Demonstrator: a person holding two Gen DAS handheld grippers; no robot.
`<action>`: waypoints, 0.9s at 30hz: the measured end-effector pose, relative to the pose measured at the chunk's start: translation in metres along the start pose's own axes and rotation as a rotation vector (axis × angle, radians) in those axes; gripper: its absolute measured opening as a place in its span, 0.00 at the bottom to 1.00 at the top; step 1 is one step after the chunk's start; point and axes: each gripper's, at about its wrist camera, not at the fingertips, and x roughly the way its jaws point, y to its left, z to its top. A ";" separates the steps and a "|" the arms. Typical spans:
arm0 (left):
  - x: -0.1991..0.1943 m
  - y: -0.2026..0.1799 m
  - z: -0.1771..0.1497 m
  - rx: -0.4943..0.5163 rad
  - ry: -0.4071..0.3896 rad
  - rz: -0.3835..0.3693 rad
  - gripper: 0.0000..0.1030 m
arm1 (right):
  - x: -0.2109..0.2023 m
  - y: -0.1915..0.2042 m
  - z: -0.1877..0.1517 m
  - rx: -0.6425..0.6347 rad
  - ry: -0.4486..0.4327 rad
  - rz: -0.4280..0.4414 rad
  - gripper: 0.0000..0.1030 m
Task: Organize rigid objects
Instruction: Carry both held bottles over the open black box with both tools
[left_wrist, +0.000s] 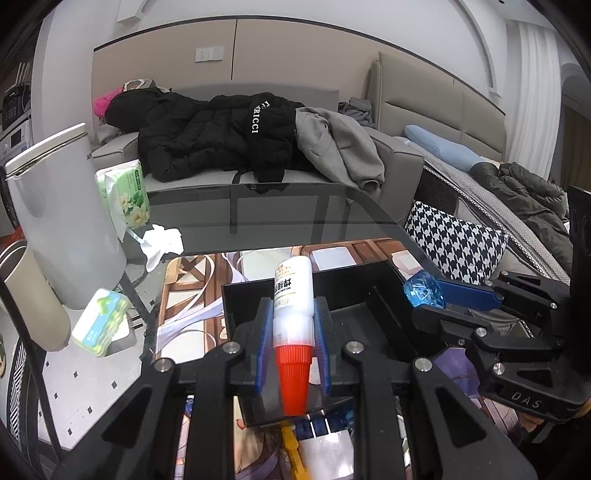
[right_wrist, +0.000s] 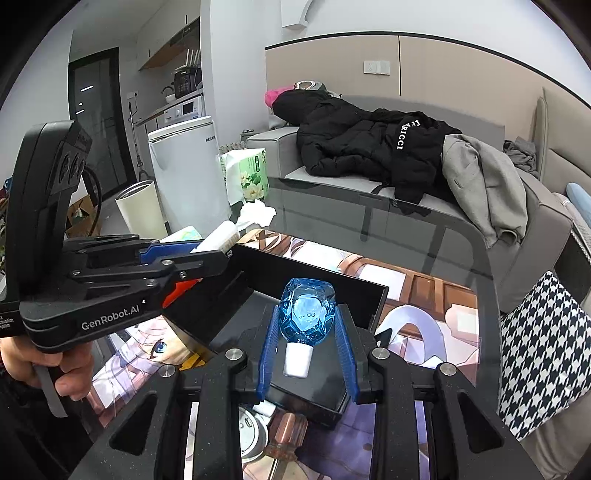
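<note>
**2 bottles held over the black tray**

While both grippers hang over the black tray (left_wrist: 369, 317), each is clamped on a small bottle. The left gripper (left_wrist: 291, 332) grips a white bottle (left_wrist: 293, 295) with a red cone cap (left_wrist: 293, 380); its 2 blue pads press the bottle's sides, the cap points back toward the camera, and the bottle's base points out over the tray's far wall. The right gripper (right_wrist: 306, 343) grasps a faceted blue bottle (right_wrist: 306, 310) with a white cap (right_wrist: 297, 360), also cap toward the camera, above the tray's interior. From the left wrist view this blue bottle (left_wrist: 424, 291) sits over the tray's right edge, between blue fingers (left_wrist: 465, 293).

A divider splits the tray into compartments, and the tray rests on a printed mat (left_wrist: 192, 295) on a glass table (left_wrist: 295, 218). A hand (right_wrist: 55, 369) holds the left gripper's handle to the tray's left. Near the tray's front edge lie a copper-capped bottle (right_wrist: 288, 432) and a round white item (right_wrist: 253, 432). Beyond the tray's far side stands a sofa (left_wrist: 258, 177) piled with a black jacket (left_wrist: 218, 136) and a grey coat (left_wrist: 336, 147). Left of the tray are a white bin (left_wrist: 62, 221) and a tissue pack (left_wrist: 127, 195).
</note>
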 end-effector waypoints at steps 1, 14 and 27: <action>0.003 0.000 0.000 0.004 0.004 -0.002 0.18 | 0.003 -0.001 0.000 -0.003 0.002 0.002 0.29; 0.025 0.001 -0.007 0.018 0.050 0.003 0.18 | 0.029 -0.009 -0.006 0.013 0.038 0.032 0.29; 0.038 0.003 -0.014 0.028 0.093 0.003 0.18 | 0.044 -0.007 -0.011 0.017 0.079 0.039 0.29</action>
